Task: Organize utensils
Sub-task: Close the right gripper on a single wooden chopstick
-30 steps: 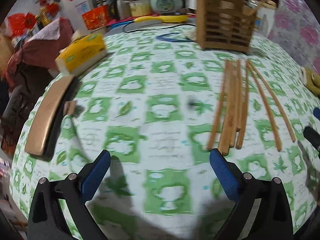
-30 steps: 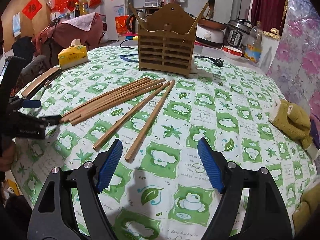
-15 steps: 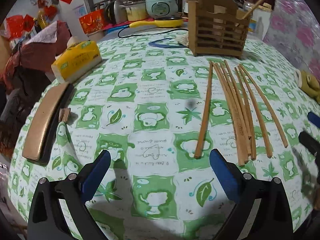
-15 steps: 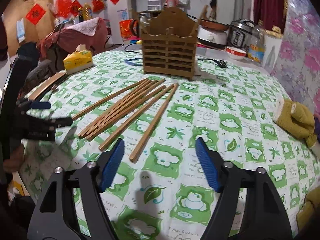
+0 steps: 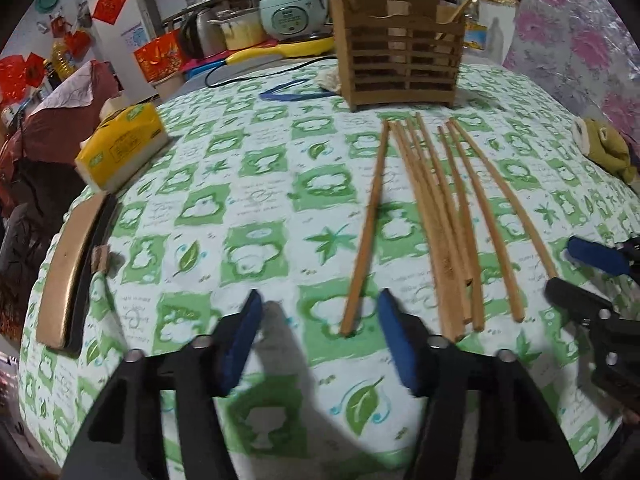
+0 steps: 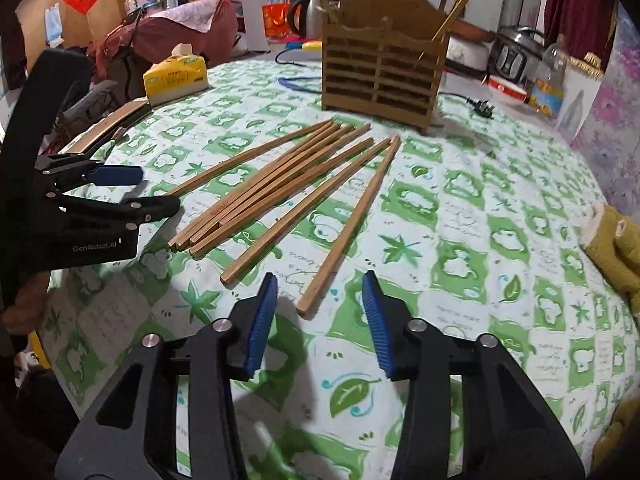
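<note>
Wooden chopsticks point(image 6: 280, 188) lay flat, fanned out on the counter point(image 6: 480, 240) before an upright slatted wooden holder point(image 6: 384, 72) with one stick inside.

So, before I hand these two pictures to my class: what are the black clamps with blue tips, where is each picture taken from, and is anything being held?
They are hand-held grippers; a person carries one in each hand, each with a camera looking along its fingers. One picture looks past the left gripper, the other past the right gripper. On the green-patterned tablecloth lie loose wooden chopsticks, with a slatted wooden holder behind and a yellow tissue pack to one side. Both grippers' jaws have just been closing, each around a chopstick's near end, but neither grips yet.
</note>
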### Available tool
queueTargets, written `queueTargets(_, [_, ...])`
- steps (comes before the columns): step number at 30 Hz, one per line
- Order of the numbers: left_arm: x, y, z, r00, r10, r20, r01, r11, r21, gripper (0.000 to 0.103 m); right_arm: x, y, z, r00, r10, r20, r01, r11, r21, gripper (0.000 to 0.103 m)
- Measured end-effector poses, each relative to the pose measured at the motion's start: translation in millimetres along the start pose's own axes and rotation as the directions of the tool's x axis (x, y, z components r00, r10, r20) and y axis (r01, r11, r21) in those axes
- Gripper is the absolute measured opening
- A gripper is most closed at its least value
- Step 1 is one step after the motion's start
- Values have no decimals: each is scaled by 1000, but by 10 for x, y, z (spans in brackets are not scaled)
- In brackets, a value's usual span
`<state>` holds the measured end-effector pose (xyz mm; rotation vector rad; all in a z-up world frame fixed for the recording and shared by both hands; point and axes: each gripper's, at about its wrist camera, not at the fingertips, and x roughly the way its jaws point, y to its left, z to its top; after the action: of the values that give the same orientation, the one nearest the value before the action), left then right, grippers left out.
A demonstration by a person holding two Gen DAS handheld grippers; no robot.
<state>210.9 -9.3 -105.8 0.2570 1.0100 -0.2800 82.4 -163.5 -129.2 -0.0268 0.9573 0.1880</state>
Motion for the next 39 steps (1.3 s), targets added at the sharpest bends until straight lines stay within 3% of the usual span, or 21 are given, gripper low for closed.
queueTargets(2, [6,-53,16,1000,-18,7,18,1000,19,39,63,0,-1,1000,6,-30,-6,1000,7,15])
queueTargets(6, [-3,-141,4,998,-57,17,56,997,58,14,47,-37,-6,1000,12,-23,-11,1000,30,12])
queueTargets(9, [-1,-182,-1,998,-63,21,62,995,77,9,13,-52,-12,1000,-2,-5,2,999,40,12])
queueTargets(39, [-90,-68,-19,997,-68,42,67,998,20,7,-234,4,-97,979,-165,118,162,986,35,8])
